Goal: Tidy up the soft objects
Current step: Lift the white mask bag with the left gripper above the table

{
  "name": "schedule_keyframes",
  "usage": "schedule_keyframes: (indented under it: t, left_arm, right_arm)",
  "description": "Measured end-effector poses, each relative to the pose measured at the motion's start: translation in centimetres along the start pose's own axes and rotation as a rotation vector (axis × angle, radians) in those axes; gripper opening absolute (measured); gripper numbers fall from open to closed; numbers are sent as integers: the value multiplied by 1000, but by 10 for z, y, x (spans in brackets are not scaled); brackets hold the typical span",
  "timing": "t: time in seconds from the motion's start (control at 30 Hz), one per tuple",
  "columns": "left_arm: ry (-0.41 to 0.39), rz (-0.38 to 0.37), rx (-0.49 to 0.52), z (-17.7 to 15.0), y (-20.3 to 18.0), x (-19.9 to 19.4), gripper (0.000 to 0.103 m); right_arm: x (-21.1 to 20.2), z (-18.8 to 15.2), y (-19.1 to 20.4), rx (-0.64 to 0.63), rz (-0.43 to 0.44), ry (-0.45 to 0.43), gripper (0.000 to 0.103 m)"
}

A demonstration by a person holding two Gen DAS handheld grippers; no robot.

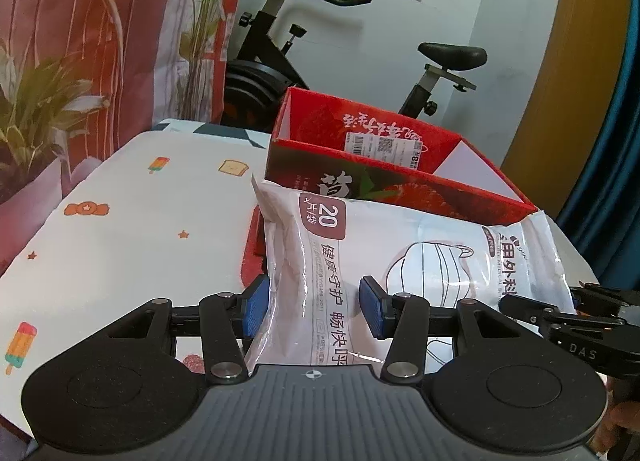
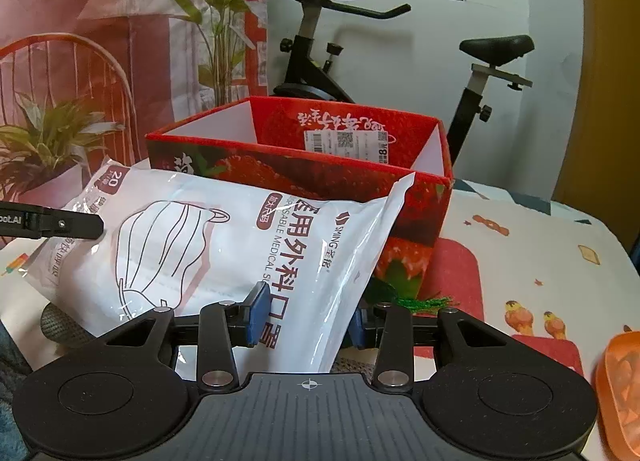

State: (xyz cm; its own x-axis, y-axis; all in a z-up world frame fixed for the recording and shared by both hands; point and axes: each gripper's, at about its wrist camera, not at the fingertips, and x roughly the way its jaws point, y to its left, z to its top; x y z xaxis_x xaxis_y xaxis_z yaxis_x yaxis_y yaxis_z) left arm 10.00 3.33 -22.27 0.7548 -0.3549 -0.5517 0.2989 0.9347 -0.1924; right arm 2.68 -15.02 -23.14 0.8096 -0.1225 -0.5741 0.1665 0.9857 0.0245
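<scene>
- Patterned cloth with ice lollies, toast and stars covers the tabletop (image 1: 120, 221), which carries everything in both wrist views.
- Left tongs (image 1: 314, 311) sit nearest in the left view, their blue pads (image 1: 256, 311) set either side of one end of the mask packet (image 1: 400, 261), pressed against its film and holding it.
- Right tongs (image 2: 304, 319) grip the packet's other end in the right view; one blue pad (image 2: 256, 315) shows in front of the film, the other lies mostly behind it.
- That mask packet is a soft white plastic bag, glossy and creased, printed with a line drawing of a face mask, dark red Chinese lettering and a "20" badge; it leans tilted, held between both tongs.
- At 12 o'clock just behind it stands an open red strawberry box (image 2: 320, 165), white inside, a barcode label on its far wall.
- An orange translucent item (image 2: 618, 385) lies at 4 o'clock in the right view.
- Farthest, an exercise bike (image 1: 288, 57) stands by the wall, a printed curtain (image 1: 100, 41) at 10 o'clock.
</scene>
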Motion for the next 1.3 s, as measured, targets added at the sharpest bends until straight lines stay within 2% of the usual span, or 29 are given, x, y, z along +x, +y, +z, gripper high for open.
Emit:
schedule_keyframes:
  t: [0.93, 1.3]
  left_arm:
    - [25, 11, 16, -1, -2, 3, 51]
    - [-13, 2, 44, 12, -5, -5, 51]
  right_arm:
    - [1, 1, -1, 5, 4, 17, 36]
    - [-7, 7, -3, -15, 2, -27, 36]
